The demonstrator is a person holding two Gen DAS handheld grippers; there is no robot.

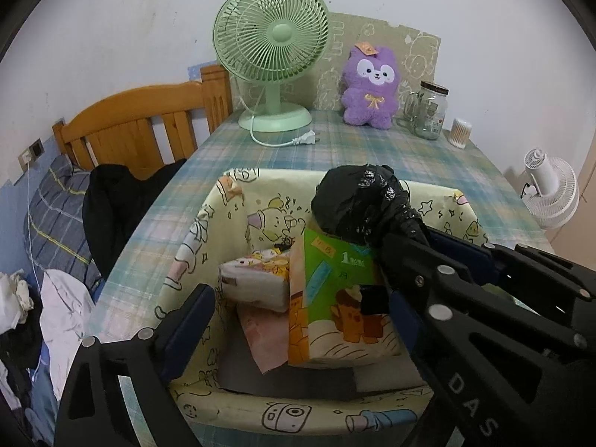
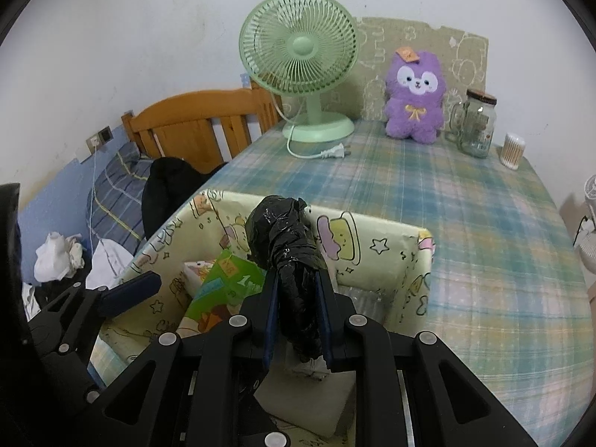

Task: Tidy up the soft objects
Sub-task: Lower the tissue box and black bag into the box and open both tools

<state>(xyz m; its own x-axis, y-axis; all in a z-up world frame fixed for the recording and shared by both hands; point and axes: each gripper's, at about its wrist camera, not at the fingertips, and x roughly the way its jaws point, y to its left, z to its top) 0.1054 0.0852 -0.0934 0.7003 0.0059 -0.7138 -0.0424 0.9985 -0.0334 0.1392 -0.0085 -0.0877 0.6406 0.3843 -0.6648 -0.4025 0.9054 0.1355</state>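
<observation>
A yellow cartoon-print box [image 1: 193, 246] [image 2: 376, 242] sits on the plaid table. It holds a green tissue pack [image 1: 335, 298] [image 2: 223, 283] and a white printed tissue pack [image 1: 257, 279]. My right gripper [image 2: 296, 279] is shut on a black plastic-wrapped bundle [image 2: 287, 246] [image 1: 357, 201] and holds it above the box. My left gripper [image 1: 298, 305] is open over the box's near-left side, with nothing between its fingers. A purple plush toy [image 1: 368, 89] [image 2: 415, 97] sits at the table's back.
A green desk fan [image 1: 272, 48] [image 2: 301, 59] with a loose plug stands at the back. A glass jar [image 1: 430, 110] [image 2: 475, 123] and a cotton swab tub [image 1: 460, 132] [image 2: 513, 151] are at back right. A bed with clothes [image 1: 56, 298] lies left. A white fan [image 1: 551, 193] is right.
</observation>
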